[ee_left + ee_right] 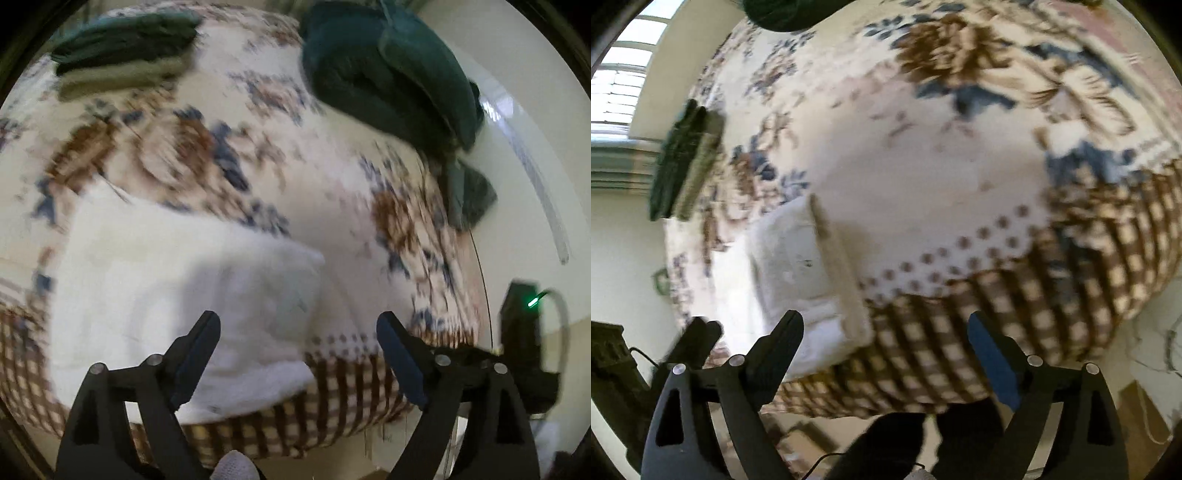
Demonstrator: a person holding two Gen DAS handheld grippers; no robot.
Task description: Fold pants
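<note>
White folded pants lie on the flowered bedspread, near its checked border. My left gripper hovers over their right end with its jaws wide apart and nothing pressed between the pads. In the right wrist view the same white pants lie at the left, waistband edge toward the middle. My right gripper stands open above the checked border, just right of the pants, holding nothing. The other gripper shows dark at the far left of that view.
A stack of folded dark green and olive garments sits at the far left of the bed. A heap of dark teal clothes lies at the far right, near the bed's edge. A black device with a green light stands beside the bed.
</note>
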